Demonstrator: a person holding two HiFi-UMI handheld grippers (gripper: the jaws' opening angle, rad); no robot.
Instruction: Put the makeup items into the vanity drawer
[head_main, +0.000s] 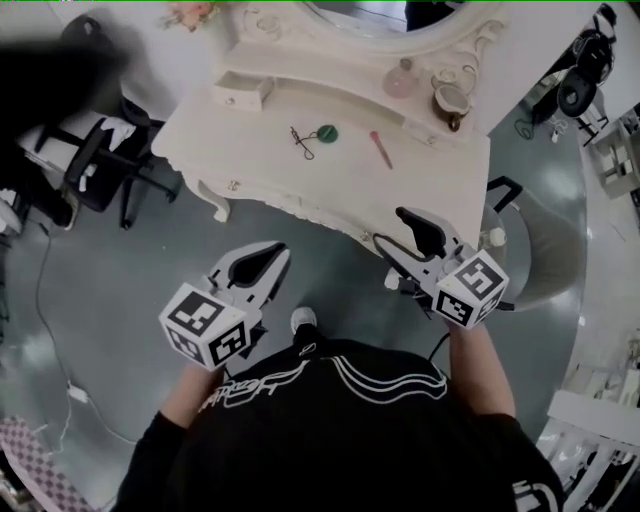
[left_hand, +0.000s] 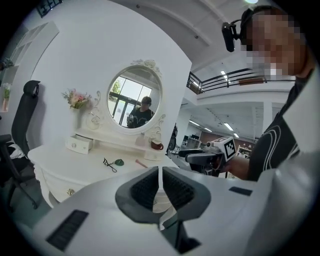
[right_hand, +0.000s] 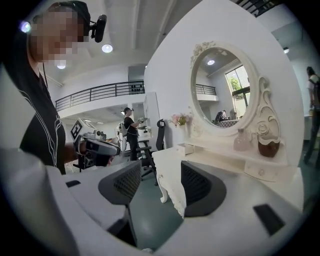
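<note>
White carved vanity table (head_main: 240, 140), far side of the floor, with all three bits on top, well apart from both grippers: black wire eyelash curler (head_main: 303, 140), round green compact (head_main: 326, 133) just right of it, slim pink stick (head_main: 381, 149) further right. Probably all light and hard. Curler looks springy and snaggy, so best pinched at the handles. Stick likely to roll, so grab mid-length. Left gripper (head_main: 275, 250) pressed together, empty; right gripper (head_main: 390, 226) spread wide, empty.

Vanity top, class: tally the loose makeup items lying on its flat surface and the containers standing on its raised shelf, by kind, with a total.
Eyelash curler: 1
Green round item: 1
Pink stick: 1
Pink bottle: 1
Brown pot: 1
Total: 5
</note>
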